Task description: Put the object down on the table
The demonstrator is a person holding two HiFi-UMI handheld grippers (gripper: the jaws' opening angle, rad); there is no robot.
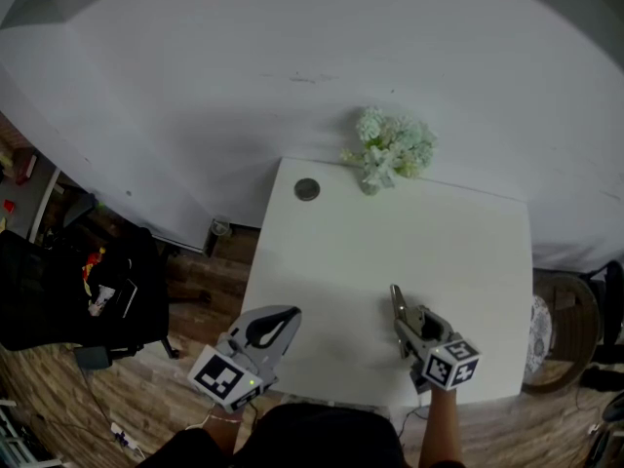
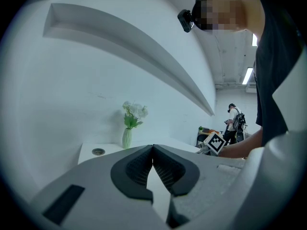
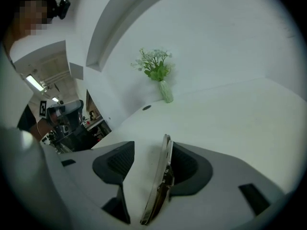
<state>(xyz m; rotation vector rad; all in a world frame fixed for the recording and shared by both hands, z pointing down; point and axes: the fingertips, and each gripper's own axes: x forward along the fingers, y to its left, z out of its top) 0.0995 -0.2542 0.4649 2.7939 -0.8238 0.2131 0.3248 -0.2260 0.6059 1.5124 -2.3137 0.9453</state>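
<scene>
Though far across the table (image 1: 439, 252), flower vase (image 1: 388, 154) and round cap (image 1: 306, 189).

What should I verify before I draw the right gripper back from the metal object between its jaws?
1. Right gripper jaws apart: ok, wide open.
2. Metal object free of both pads: not ok, it stands on edge and leans on one pad.
3. Object resting on the table: cannot tell, its lower edge does not show.
4. Room around the object: ok, the vase of flowers stands at the far edge.
5. Left gripper out of the way: ok, shut and empty, at the near left edge.
</scene>
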